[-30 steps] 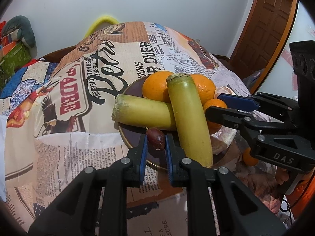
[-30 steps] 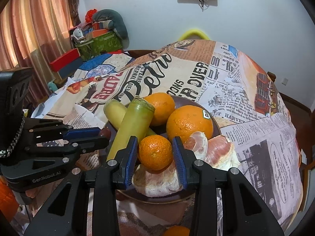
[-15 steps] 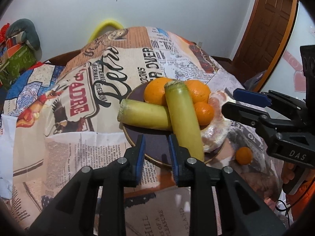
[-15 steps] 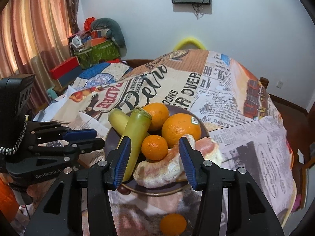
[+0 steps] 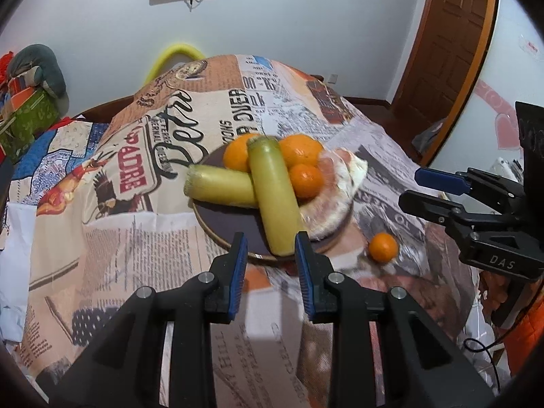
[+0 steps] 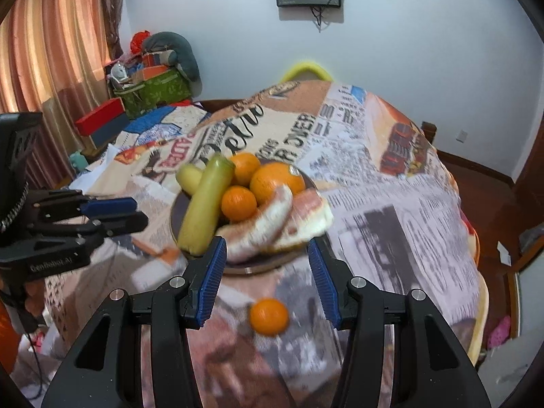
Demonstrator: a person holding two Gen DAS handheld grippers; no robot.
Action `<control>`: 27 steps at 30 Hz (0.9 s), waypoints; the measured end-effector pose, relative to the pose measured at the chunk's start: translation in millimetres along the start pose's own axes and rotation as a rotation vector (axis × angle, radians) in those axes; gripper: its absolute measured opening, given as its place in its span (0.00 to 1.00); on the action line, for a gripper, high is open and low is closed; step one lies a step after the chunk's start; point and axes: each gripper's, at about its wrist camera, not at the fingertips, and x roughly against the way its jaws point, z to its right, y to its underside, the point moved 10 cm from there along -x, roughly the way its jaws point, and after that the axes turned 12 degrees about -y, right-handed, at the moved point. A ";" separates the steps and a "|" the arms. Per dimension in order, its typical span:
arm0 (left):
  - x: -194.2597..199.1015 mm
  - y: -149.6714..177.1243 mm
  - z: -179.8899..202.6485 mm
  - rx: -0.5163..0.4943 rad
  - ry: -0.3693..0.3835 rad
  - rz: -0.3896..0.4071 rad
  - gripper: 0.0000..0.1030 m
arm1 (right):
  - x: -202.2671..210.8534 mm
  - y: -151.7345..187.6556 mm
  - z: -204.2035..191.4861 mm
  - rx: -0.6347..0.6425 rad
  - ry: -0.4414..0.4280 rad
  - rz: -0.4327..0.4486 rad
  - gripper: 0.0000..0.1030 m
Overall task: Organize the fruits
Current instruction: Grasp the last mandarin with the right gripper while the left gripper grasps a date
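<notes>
A dark round plate [image 5: 221, 219] [image 6: 175, 219] on the newspaper-print tablecloth holds two yellow-green cylinders [image 5: 273, 197] [image 6: 205, 204], two large oranges [image 5: 301, 151] [image 6: 275, 182], a small mandarin [image 5: 306, 180] [image 6: 238, 203] and peeled pomelo pieces [image 5: 331, 204] [image 6: 272, 227]. A loose mandarin [image 5: 383, 247] [image 6: 268, 316] lies on the cloth in front of the plate. My left gripper [image 5: 268, 261] is open and empty, just short of the plate's near rim. My right gripper [image 6: 267, 272] is open and empty, above the loose mandarin.
The round table [image 6: 391, 176] drops off at its right edge. A yellow chair back [image 5: 176, 55] stands behind it. Boxes and cushions [image 6: 153, 81] pile up at the far left by the curtain. A wooden door [image 5: 448, 40] is at the right.
Both grippers have pulled back from the plate and opened wider. The right one let go of the small mandarin, now on the plate. The small dark fruit by the left fingers is out of sight.
</notes>
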 end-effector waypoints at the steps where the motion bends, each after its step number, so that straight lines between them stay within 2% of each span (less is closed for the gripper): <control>1: -0.4 2.9 1.7 -0.003 0.002 -0.005 0.28 | 1.5 5.0 0.6 -0.004 0.001 -0.006 0.45; 17: -47.5 43.2 33.9 -0.036 0.073 -0.164 0.28 | -30.5 62.1 10.3 -0.110 -0.057 -0.122 0.45; 25: -65.3 40.4 39.3 -0.033 0.069 -0.176 0.28 | -38.9 68.9 4.7 -0.129 -0.101 -0.121 0.45; 27: -69.6 37.9 39.5 -0.022 0.074 -0.177 0.28 | -38.7 68.9 4.4 -0.128 -0.095 -0.114 0.41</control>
